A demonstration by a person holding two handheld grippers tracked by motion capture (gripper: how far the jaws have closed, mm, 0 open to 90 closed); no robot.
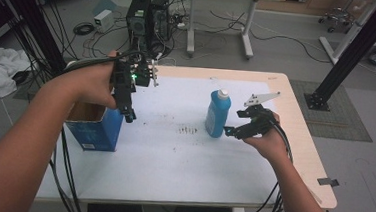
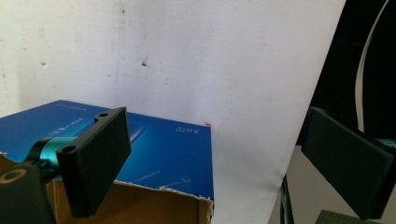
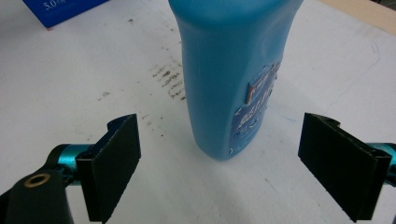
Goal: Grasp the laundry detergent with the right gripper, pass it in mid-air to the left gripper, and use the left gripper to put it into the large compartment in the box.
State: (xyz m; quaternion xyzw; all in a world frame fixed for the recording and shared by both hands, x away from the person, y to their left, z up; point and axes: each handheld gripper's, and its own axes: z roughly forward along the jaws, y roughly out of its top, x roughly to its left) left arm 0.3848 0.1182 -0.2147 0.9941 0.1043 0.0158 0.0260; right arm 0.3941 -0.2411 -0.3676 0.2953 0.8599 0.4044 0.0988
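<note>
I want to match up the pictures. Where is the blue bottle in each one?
High view: the blue bottle stands upright right of the table's middle, beside the right gripper.
Left gripper view: not in it.
Right gripper view: top centre, just beyond the open jaws.
Shared landmark: the blue box.

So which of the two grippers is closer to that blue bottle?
The right gripper: it sits just beside the blue bottle, jaws open toward it, not touching. The left gripper hangs farther off, over the blue box.
</note>
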